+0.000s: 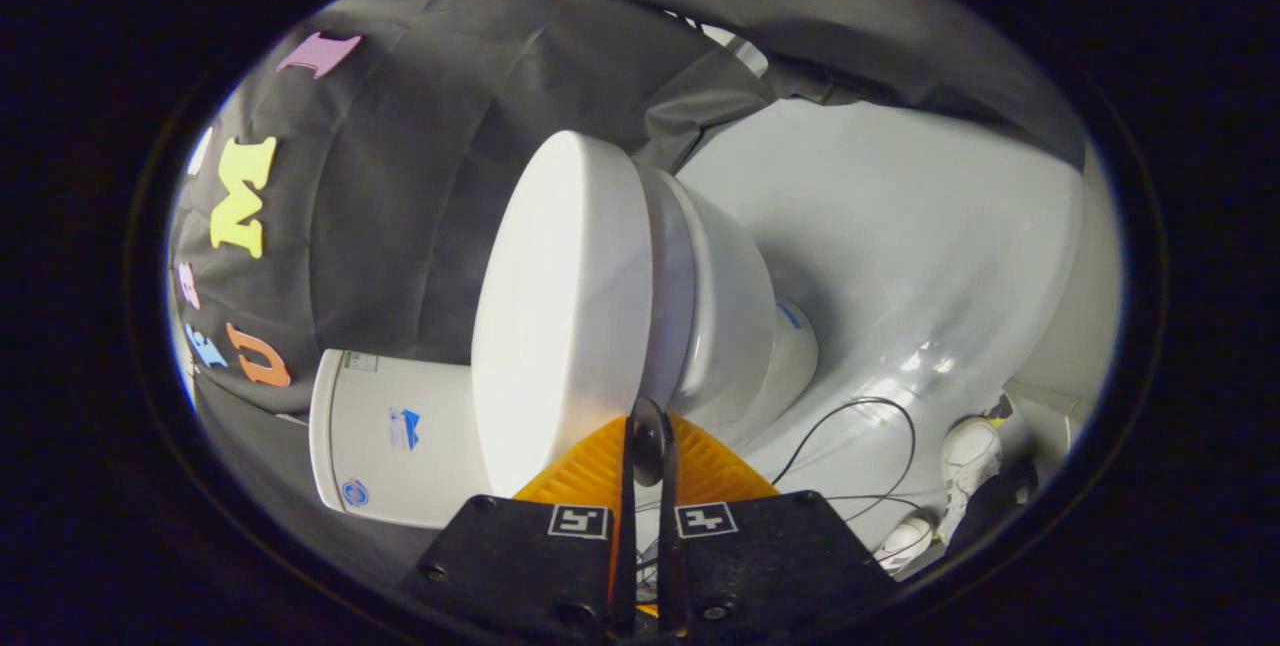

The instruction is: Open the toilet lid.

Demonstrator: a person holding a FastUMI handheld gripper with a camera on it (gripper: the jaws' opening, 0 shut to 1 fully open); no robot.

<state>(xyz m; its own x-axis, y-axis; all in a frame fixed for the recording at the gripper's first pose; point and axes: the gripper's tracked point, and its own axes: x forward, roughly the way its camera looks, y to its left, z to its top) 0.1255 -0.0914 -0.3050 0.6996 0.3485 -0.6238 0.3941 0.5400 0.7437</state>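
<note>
The gripper fingers hide the near edge of the glossy white plastic toilet lid, so grip's unclear.

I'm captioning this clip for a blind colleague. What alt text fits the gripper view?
The gripper, fingers nearly together, sits at the edge of a closed white toilet lid. The toilet bowl and tank appear rotated sideways. A thin black cable and a person's white shoes are on the pale floor.
</note>
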